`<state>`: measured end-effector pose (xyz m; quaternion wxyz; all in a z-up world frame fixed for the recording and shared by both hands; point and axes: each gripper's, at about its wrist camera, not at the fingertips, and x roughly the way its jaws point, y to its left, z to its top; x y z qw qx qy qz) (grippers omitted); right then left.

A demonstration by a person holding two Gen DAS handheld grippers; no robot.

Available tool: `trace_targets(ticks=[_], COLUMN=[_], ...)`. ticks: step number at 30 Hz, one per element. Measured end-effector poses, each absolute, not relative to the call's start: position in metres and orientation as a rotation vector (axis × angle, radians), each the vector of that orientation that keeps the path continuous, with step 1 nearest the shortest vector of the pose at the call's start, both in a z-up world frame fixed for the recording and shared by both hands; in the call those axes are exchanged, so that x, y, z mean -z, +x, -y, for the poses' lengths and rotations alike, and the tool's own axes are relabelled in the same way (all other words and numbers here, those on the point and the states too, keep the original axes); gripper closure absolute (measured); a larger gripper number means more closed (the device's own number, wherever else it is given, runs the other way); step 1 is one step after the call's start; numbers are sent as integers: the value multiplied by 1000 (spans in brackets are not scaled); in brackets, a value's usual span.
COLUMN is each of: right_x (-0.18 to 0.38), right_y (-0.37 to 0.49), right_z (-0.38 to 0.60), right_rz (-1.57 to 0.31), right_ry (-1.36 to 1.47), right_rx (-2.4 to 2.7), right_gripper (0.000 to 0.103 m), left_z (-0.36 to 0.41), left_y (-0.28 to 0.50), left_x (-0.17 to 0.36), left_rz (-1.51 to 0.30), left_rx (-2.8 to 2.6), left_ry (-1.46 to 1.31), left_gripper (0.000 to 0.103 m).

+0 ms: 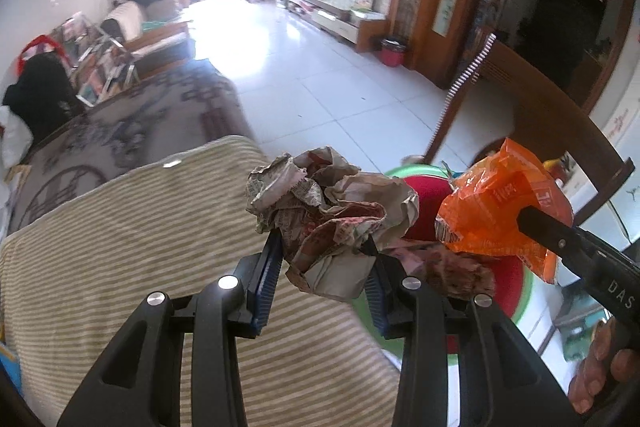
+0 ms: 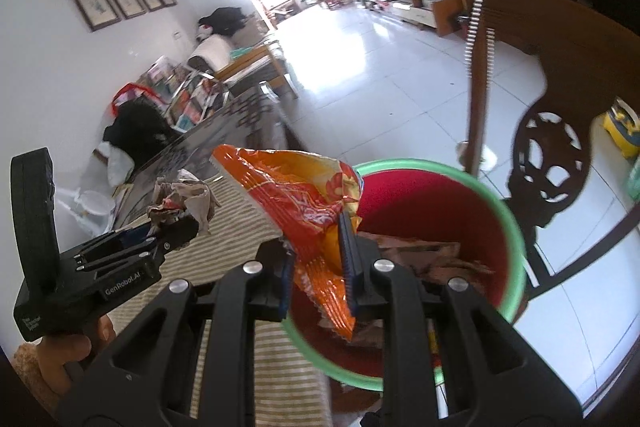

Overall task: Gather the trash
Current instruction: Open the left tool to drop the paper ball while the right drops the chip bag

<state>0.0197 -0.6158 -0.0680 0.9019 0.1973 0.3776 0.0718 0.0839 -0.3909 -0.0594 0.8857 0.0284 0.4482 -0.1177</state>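
Note:
My left gripper (image 1: 322, 247) is shut on a crumpled ball of printed paper (image 1: 328, 211), held above the edge of a striped cloth (image 1: 140, 247). My right gripper (image 2: 316, 247) is shut on an orange snack wrapper (image 2: 296, 195), which hangs over the near rim of a red bin with a green rim (image 2: 432, 203). The bin holds several pieces of crumpled paper. In the left wrist view the wrapper (image 1: 500, 207) and the right gripper's finger (image 1: 560, 239) sit to the right, over the bin (image 1: 516, 279). In the right wrist view the left gripper (image 2: 168, 227) with its paper ball (image 2: 184, 203) is at the left.
A dark wooden chair (image 2: 552, 155) stands just beyond the bin on the white tiled floor (image 1: 320, 75). A patterned grey cover (image 1: 120, 135) lies past the striped cloth. A small red bin (image 1: 394, 53) stands by the far wooden cabinet. A hand (image 1: 600, 367) holds the right gripper's handle.

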Motion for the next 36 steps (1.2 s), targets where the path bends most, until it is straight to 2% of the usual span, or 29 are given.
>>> trace_targets(ticks=[12,24,26,29,34,36], right_x=[83,89,90,92,88,87], right_y=[11,16,18,20,25,26], right_z=[672,683,682,682,672,663], right_rz=[-795,-809,-810,-805,-807,-807], right_ry=[475,507,510,539,534,534], right_rx=[-28,-8,-8,4,-22,-35], right_gripper=[83,82,80,60,59,53], left_z=[463,481,478,470,453,443], left_y=[105,119,120,121,119,118], left_x=[89,120,121,119,109,105], left_rz=[-1040,-1133,-1132,-1126,-1092,-1078], left_rx=[392,432,425,406,374,358], left_ry=[97,122,121,115,98,88], left_gripper=[67,65,58,55,46,44])
